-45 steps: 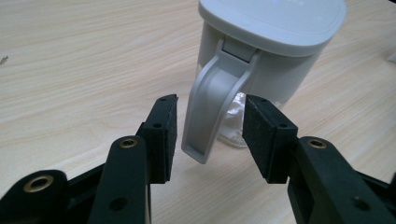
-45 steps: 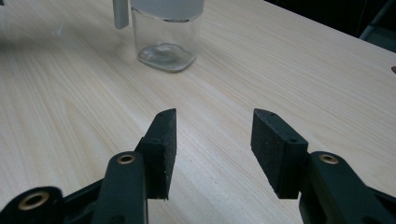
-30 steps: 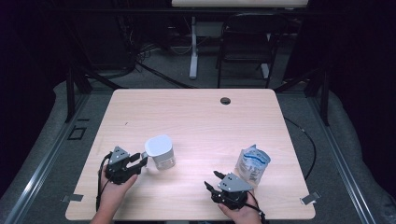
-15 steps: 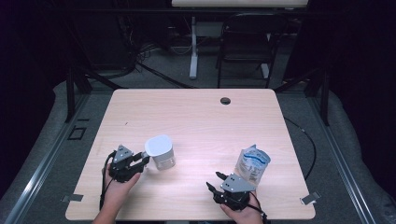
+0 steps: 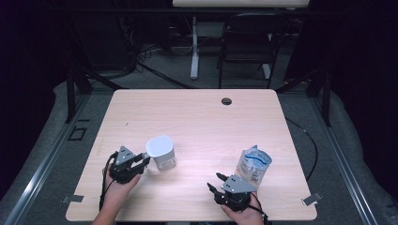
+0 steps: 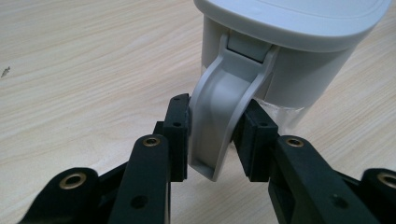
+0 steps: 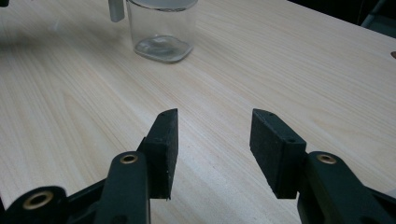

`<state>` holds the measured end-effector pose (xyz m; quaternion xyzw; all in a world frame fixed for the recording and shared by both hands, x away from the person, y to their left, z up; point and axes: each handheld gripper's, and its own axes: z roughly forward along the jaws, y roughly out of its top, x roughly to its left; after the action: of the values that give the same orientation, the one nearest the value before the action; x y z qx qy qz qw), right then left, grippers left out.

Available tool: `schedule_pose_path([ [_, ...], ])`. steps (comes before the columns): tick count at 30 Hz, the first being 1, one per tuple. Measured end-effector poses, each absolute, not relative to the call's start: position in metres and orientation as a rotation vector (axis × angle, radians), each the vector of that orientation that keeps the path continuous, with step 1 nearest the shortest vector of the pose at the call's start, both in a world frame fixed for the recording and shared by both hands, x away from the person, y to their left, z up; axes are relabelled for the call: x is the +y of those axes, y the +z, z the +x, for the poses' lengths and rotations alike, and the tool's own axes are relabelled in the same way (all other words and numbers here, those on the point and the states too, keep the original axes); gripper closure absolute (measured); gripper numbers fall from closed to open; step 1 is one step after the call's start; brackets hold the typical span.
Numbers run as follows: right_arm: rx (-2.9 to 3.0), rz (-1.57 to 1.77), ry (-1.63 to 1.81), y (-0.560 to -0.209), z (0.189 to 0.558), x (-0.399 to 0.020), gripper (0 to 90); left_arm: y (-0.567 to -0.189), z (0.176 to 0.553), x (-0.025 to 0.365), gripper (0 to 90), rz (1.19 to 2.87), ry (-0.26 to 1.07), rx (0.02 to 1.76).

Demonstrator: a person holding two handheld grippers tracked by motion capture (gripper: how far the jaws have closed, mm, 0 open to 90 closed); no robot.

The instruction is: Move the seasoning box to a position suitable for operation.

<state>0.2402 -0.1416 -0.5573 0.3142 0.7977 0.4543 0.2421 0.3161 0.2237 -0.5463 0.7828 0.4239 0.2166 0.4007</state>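
A clear container (image 5: 161, 152) with a pale grey lid stands on the table's left front; its glass base (image 7: 161, 28) is also visible far off in the right gripper view. A grey latch (image 6: 219, 93) hangs down from the lid. My left gripper (image 5: 143, 161) (image 6: 215, 121) has just been closing, and both pads now press on the sides of that latch. My right gripper (image 5: 217, 183) (image 7: 215, 126) rests near the front edge, open with only bare table between its pads. A crumpled clear pouch with a blue label (image 5: 253, 166) stands just right of it.
The wooden table (image 5: 197, 117) has a dark cable hole (image 5: 226, 101) near its far edge. A chair (image 5: 246, 42) and a desk leg (image 5: 194, 47) stand beyond it on the grey floor. A cable (image 5: 307, 140) trails off the right side.
The left gripper's jaws have drawn in around the lid's latch. Both hands, the container and the pouch stay where they were.
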Motion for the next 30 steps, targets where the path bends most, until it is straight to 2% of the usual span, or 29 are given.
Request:
schedule_pose_path([
  [30, 2.176, 0.877, 1.229, -0.558, 0.24, -0.142, 52.5, -0.543, 0.309, 0.209, 69.2, 2.023, 0.521, 0.99],
])
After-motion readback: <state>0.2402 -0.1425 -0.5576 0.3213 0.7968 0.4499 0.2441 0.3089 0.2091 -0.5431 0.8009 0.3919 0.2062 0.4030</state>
